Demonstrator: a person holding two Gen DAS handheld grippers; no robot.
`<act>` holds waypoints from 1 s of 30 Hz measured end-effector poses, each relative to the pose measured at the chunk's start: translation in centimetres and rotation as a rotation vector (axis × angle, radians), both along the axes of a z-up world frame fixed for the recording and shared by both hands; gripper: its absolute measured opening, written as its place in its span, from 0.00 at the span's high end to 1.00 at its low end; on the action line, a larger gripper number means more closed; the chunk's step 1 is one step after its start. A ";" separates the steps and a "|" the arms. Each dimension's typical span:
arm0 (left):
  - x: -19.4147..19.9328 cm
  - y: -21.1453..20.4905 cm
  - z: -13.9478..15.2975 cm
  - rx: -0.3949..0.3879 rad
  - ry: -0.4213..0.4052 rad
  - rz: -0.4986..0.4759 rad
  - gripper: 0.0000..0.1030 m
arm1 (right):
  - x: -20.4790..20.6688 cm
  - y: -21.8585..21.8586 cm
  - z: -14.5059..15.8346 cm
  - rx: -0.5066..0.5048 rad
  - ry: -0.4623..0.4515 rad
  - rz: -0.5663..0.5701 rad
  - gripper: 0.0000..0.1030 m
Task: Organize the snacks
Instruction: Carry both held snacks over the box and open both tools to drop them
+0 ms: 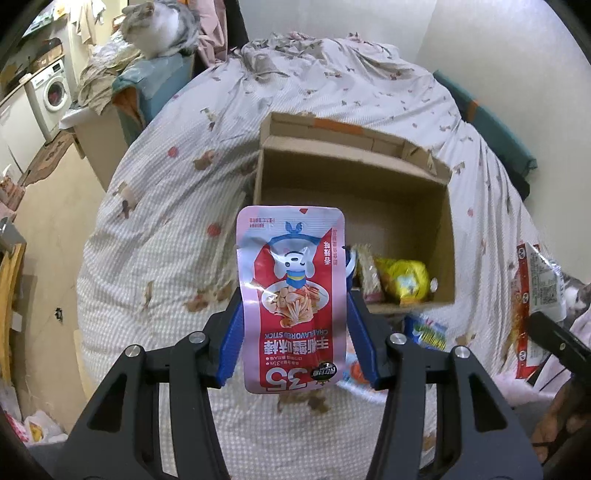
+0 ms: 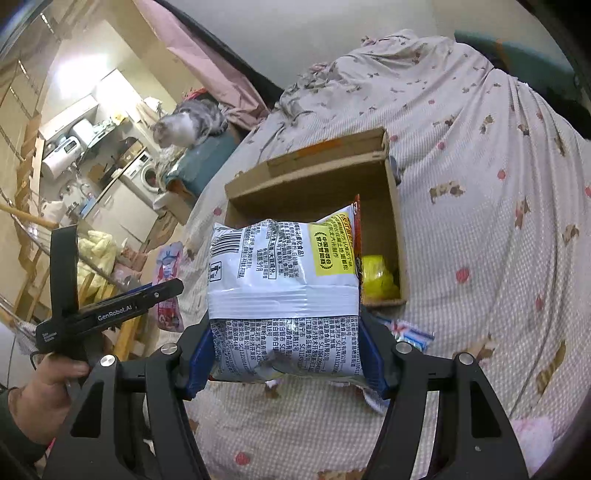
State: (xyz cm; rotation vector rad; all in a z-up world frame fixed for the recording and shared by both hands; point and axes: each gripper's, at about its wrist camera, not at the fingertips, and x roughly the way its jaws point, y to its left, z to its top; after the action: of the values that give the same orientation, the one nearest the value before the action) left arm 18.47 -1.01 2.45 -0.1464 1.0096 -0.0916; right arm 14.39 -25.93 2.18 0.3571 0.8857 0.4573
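Left gripper [image 1: 293, 314]: blue pads clamped on both side edges of a pink crab-stick pouch [image 1: 291, 295], held upright above the patterned bedspread [image 1: 155, 229], on the near side of the cardboard box [image 1: 445, 236]. Right gripper [image 2: 286, 343]: pads clamped on a white-backed snack bag [image 2: 282, 288], also off the bed and near of the box. The box lies open on the bed; a yellow packet [image 1: 404, 278] rests in its near right corner. A blue-striped packet [image 1: 424, 332] lies on the bedspread just beside the box. A cat [image 1: 159, 27] sits far left.

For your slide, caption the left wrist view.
Left gripper holds a pink crab-stick pouch above the bed, facing an open cardboard box.
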 end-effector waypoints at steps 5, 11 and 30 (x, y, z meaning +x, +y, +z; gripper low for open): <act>3.1 -0.9 0.3 0.012 -0.024 -0.007 0.53 | 3.2 0.4 0.2 -0.005 0.001 -0.011 0.34; 7.5 -2.0 -1.8 0.027 -0.023 -0.021 0.53 | 8.3 1.9 -2.1 -0.015 0.027 0.002 0.34; 11.9 -2.7 -7.8 0.024 -0.059 -0.065 0.52 | 13.7 2.9 -9.8 -0.101 0.105 -0.018 0.33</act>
State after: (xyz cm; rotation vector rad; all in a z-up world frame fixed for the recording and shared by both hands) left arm 30.35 -3.68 -5.36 -0.0884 0.9568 -0.1427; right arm 28.11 -23.00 -7.65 0.2985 1.0028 0.3784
